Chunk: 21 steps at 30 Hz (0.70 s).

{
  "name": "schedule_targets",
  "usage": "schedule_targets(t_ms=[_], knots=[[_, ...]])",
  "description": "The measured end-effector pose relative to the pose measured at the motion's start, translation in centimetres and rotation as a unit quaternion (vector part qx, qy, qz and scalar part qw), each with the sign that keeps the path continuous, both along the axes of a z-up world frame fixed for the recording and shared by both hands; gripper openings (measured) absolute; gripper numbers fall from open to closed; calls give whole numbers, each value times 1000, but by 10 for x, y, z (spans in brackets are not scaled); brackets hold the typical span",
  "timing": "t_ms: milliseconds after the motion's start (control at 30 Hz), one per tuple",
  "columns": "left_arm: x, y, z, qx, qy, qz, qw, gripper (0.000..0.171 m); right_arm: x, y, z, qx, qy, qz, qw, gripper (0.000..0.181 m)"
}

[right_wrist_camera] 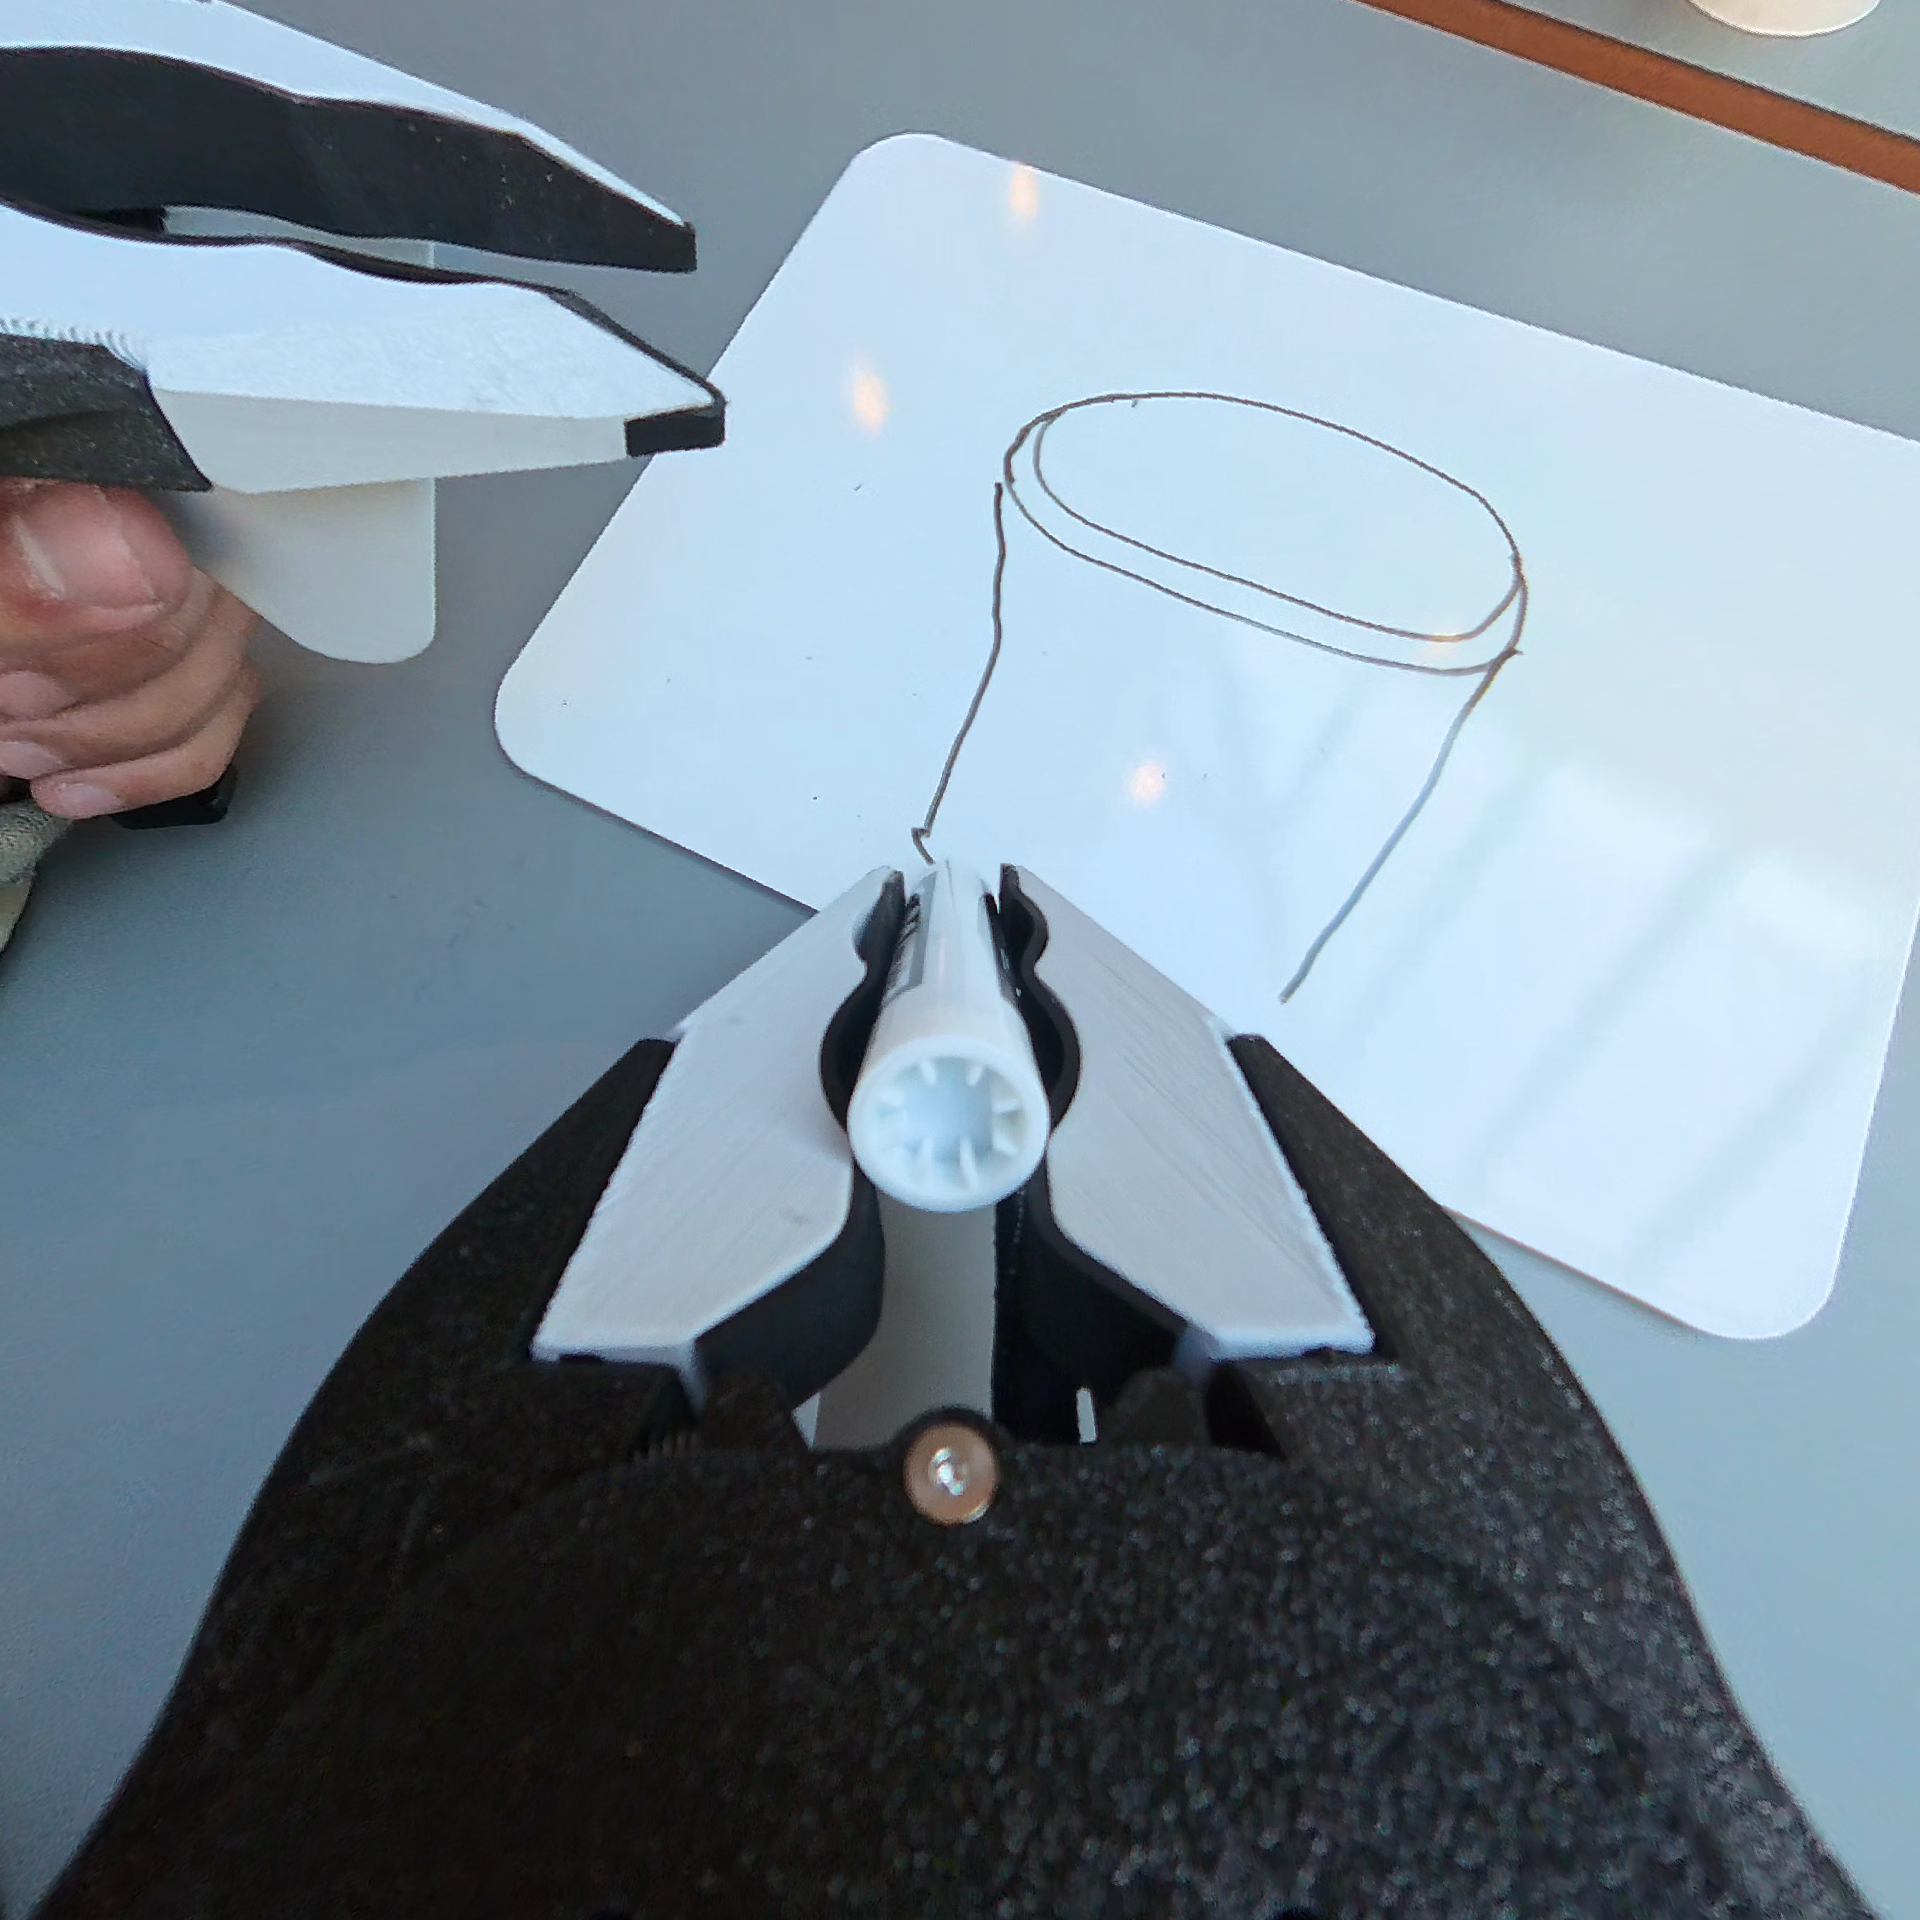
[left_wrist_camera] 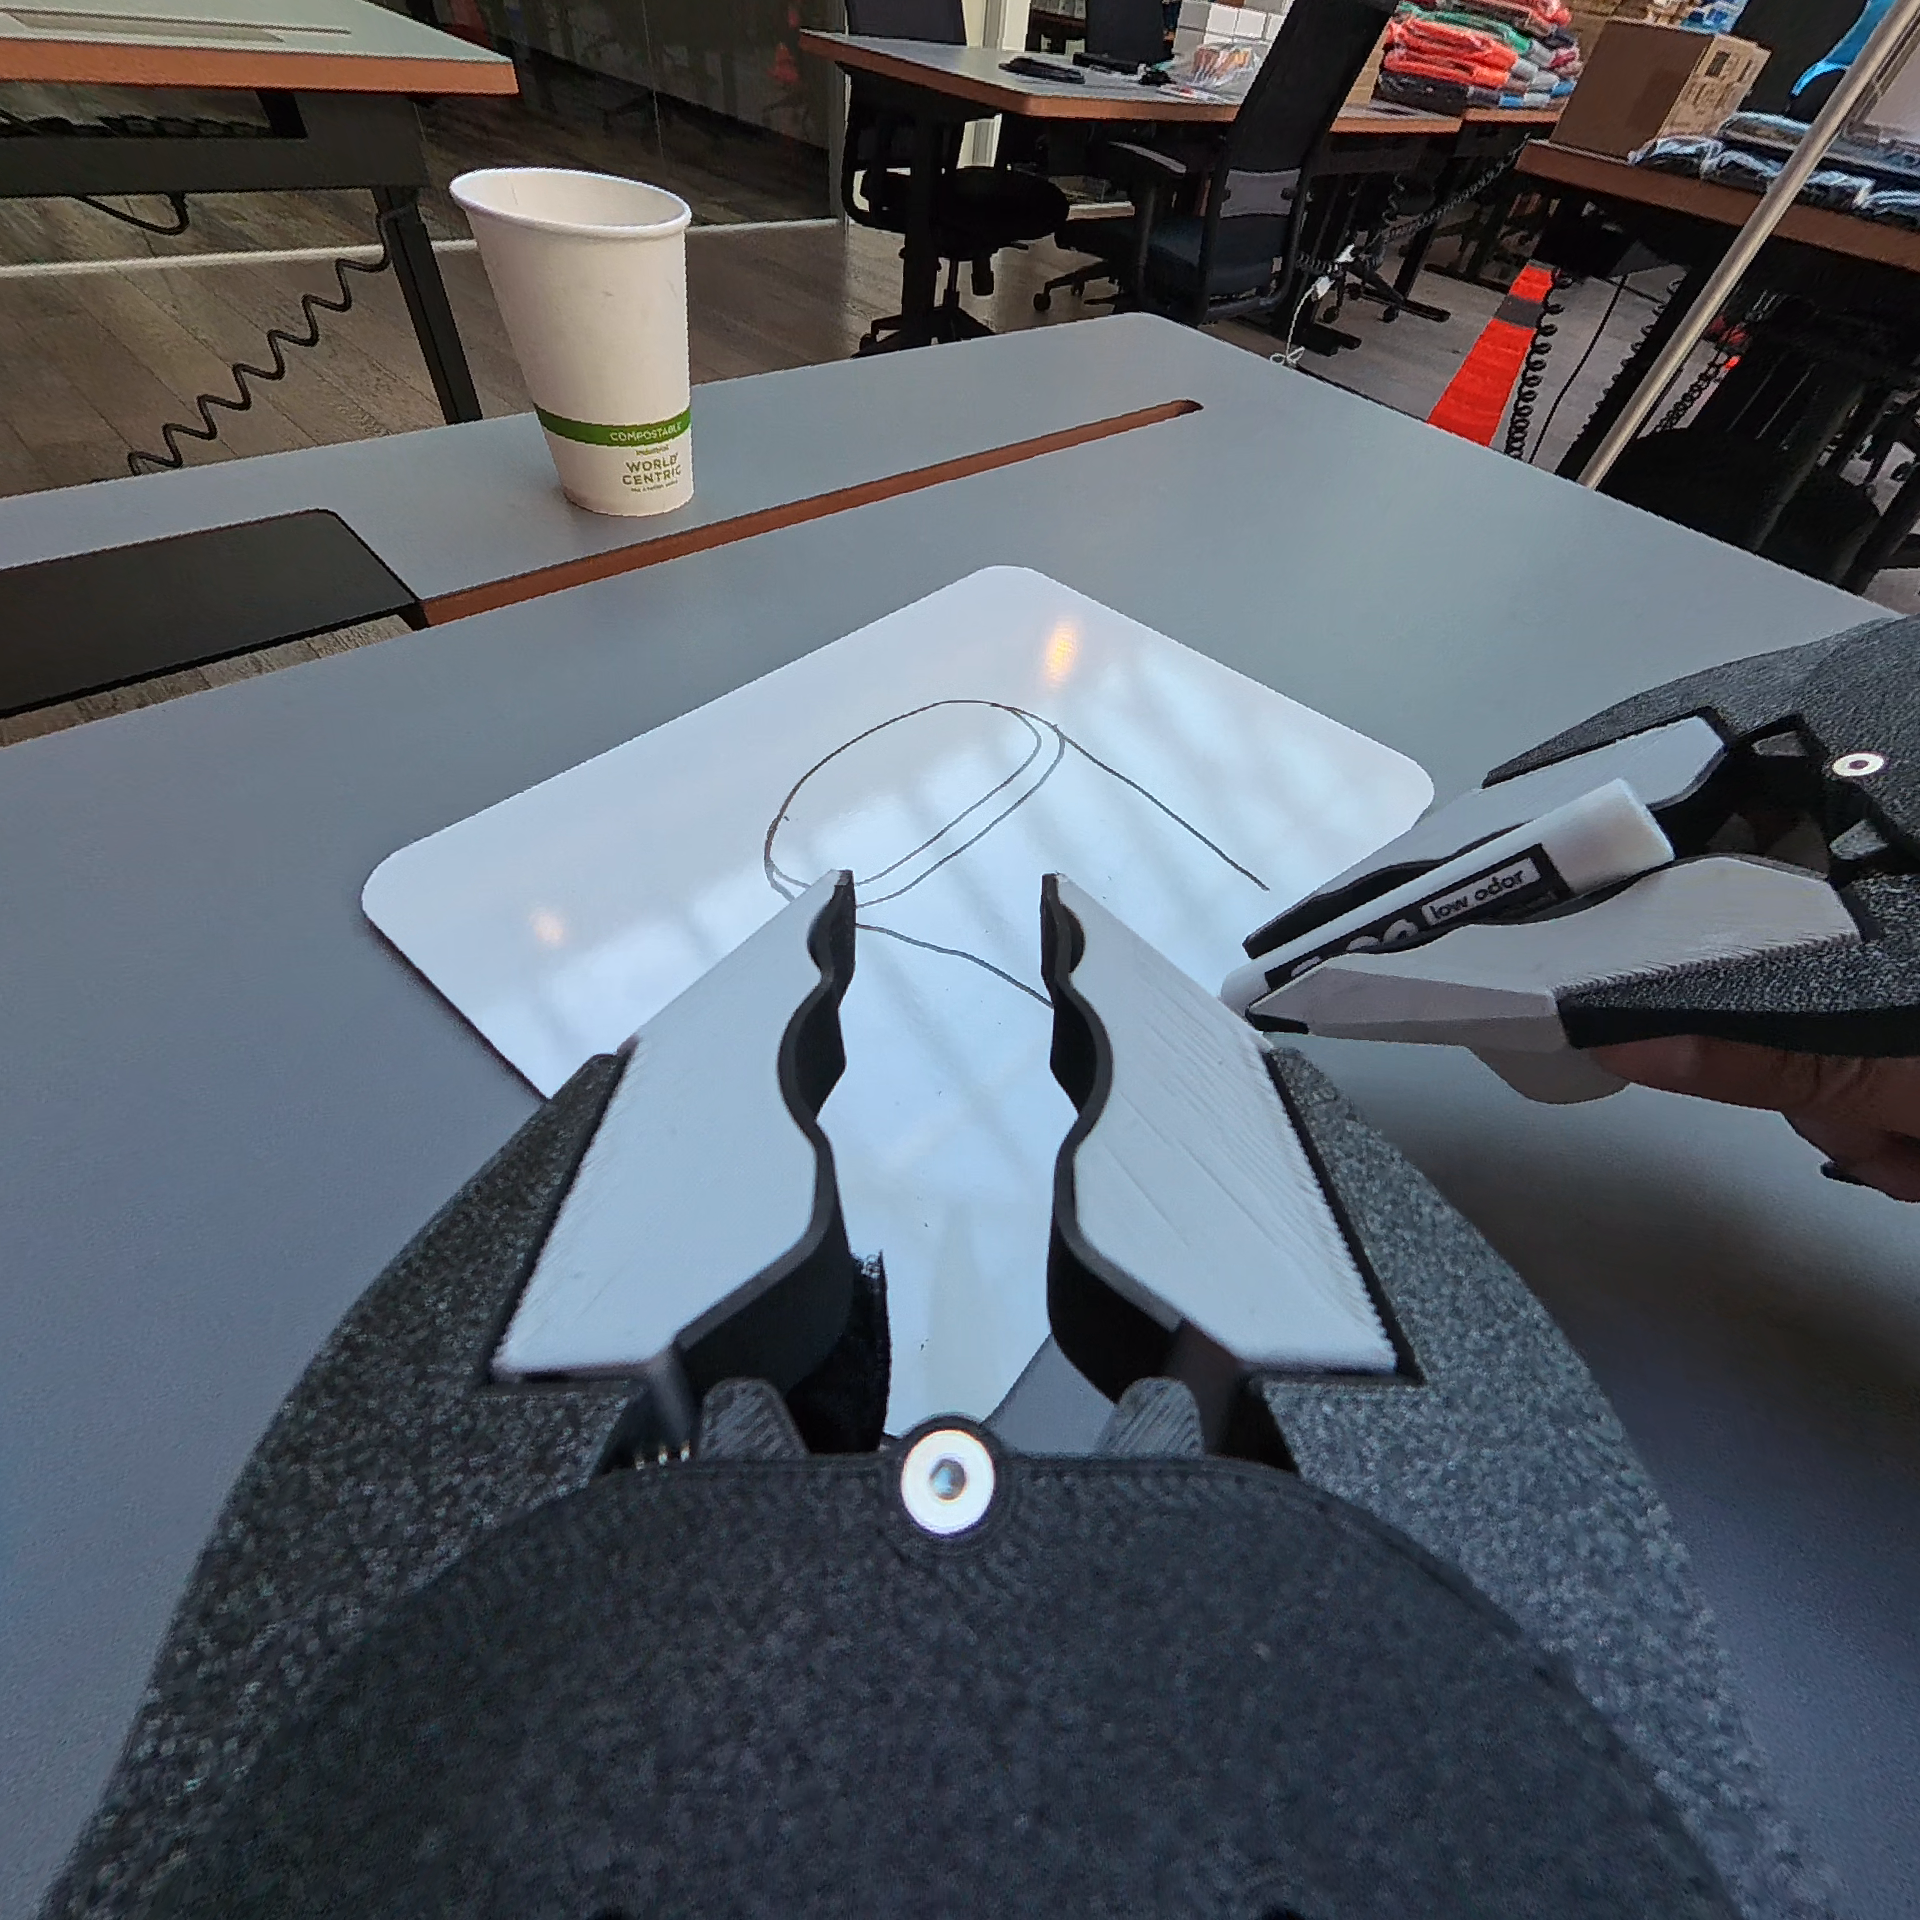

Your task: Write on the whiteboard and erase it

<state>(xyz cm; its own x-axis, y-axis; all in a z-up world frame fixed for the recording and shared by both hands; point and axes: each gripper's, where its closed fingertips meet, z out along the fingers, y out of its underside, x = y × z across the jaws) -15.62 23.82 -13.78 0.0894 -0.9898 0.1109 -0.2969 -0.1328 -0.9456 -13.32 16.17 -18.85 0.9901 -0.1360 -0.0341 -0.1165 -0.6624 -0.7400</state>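
Note:
A small white drawing board [left_wrist_camera: 644, 914] [right_wrist_camera: 1558, 935] lies flat on the grey table [left_wrist_camera: 260, 1039]. It bears a thin dark line drawing of a cup shape [right_wrist_camera: 1247, 540]. My right gripper [right_wrist_camera: 948, 878] is shut on a white marker [right_wrist_camera: 940, 1060], its tip down at the end of the drawn left line near the board's near edge. The right gripper with the marker [left_wrist_camera: 1455, 914] also shows in the left wrist view. My left gripper [left_wrist_camera: 948, 894] is open and empty, hovering over the board's near part. It also shows in the right wrist view [right_wrist_camera: 665, 343], beside the board.
A white paper cup [left_wrist_camera: 592, 343] with a green band stands at the far left of the table, beyond a long slot [left_wrist_camera: 831, 509]. A black flat panel [left_wrist_camera: 187, 603] lies at the left. Office chairs, desks and stacked clothing fill the background.

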Motion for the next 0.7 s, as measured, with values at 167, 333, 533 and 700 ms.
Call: schedule_targets(t_ms=[167, 333, 533, 700], knots=[[1, -1, -2, 1, 3, -1, 1000, 36, 5, -6, 0, -5, -1, -6, 1000, 18], [1, 0, -3, 0, 4, -1, 1000, 36, 11, -10, 0, -7, 1, -12, 1000, 18], [2, 0, -4, 1, 6, 0, 1000, 36, 19, -17, 0, -11, 3, -21, 1000, 18], [2, 1, -5, 0, 7, 1, 1000, 36, 26, -23, 0, -15, 5, -28, 999, 18]])
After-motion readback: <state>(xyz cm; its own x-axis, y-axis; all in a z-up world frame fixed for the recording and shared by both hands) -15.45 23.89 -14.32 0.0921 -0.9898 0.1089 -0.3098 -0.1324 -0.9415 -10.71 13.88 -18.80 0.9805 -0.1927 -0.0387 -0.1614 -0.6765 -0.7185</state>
